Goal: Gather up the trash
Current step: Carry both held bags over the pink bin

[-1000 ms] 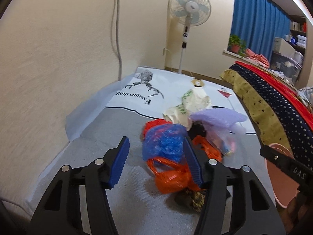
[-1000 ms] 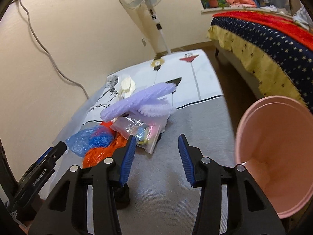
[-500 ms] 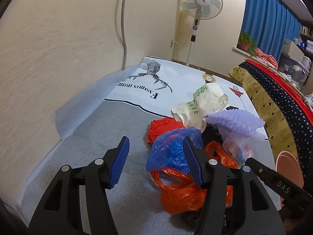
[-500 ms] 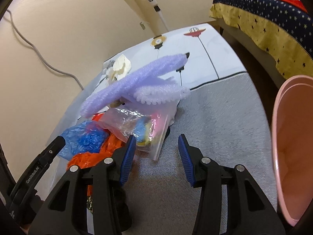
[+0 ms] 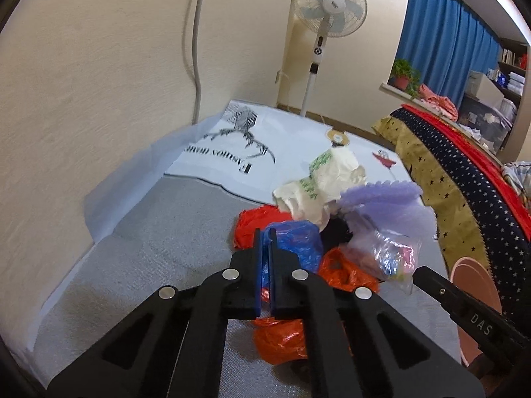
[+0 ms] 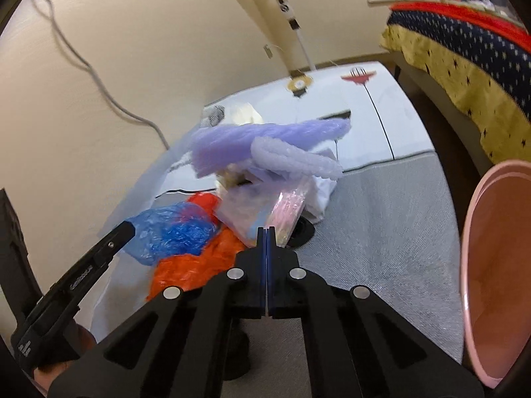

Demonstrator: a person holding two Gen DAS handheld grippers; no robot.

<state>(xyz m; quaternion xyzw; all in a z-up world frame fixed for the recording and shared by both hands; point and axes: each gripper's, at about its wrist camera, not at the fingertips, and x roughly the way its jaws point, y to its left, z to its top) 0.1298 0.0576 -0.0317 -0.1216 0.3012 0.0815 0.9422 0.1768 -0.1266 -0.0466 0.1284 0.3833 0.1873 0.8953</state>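
Observation:
A heap of trash lies on the grey mat: a blue plastic bag, orange bags, a clear packet with coloured bits, purple foam sheets and a crumpled white bag. My left gripper is shut on the near edge of the blue bag. My right gripper is shut on the clear packet, with the purple foam behind it. The blue bag and orange bag lie to its left. A pink bin stands at the right.
A printed white sheet covers the mat's far half. A standing fan is by the wall. A bed with a starred cover runs along the right. The left gripper's arm shows at lower left in the right wrist view.
Both grippers have gone from open to shut. The left closed on the blue bag, the right moved in and closed on the clear packet.

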